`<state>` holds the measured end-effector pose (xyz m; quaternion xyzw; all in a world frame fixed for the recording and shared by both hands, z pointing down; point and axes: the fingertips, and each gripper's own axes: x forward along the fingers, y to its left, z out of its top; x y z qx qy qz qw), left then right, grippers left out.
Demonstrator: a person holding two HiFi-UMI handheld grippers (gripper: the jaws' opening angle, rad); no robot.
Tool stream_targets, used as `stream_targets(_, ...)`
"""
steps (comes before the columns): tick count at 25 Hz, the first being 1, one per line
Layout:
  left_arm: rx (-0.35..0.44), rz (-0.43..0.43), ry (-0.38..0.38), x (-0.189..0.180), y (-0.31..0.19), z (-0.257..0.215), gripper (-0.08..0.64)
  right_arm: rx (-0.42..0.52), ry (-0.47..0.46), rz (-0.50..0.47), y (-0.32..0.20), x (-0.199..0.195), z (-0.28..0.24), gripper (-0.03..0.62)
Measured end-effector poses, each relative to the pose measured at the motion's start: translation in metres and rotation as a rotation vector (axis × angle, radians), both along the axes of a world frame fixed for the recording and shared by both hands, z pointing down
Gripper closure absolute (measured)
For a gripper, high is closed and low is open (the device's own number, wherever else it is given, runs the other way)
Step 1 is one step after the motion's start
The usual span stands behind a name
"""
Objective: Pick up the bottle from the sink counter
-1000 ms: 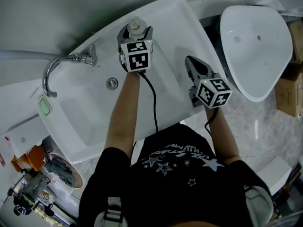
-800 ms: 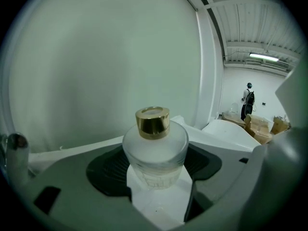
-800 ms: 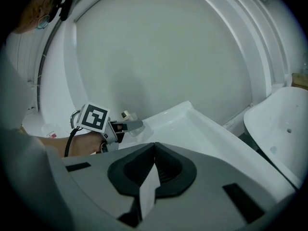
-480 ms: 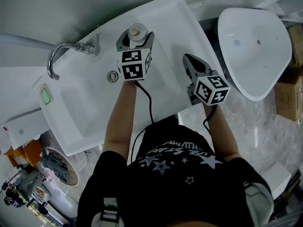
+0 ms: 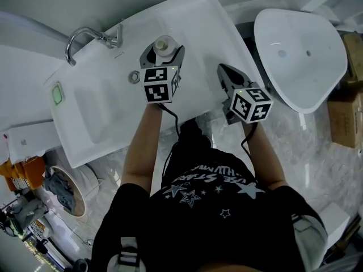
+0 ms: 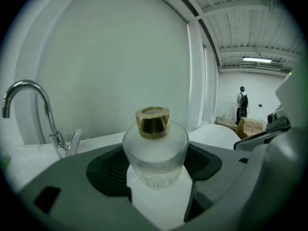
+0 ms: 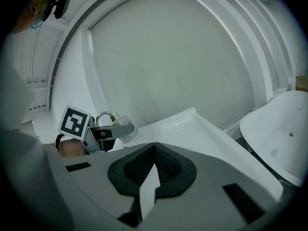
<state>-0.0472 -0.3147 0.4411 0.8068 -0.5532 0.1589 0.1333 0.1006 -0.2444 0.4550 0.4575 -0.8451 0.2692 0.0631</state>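
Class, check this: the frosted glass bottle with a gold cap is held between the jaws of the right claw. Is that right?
No. The frosted glass bottle with a gold cap is held between the jaws of the left claw, as the left gripper view shows.

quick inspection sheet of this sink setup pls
surface: white sink counter, drain in the bowl
job's things: bottle with gold cap, upright between the left claw's jaws
clutter: small green thing on the sink's rim
grippers: left claw shut on the bottle; right claw shut, empty
cables: black cable from each claw, running toward the person
surroundings: faucet, loose white basin, cardboard boxes
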Motion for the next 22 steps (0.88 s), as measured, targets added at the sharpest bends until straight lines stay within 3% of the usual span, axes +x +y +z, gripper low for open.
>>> stream_targets(14, 0.037, -0.065, 0.022, 0.006, 0.149, -0.030, 0.219, 0.048, -0.011, -0.122, 0.101, 0.004, -0.026, 0.586)
stream_targets(22, 0.026, -0.072, 0.039, 0.003, 0.187, -0.031, 0.219, 0.052, -0.015, -0.146, 0.127, -0.001, -0.030, 0.586)
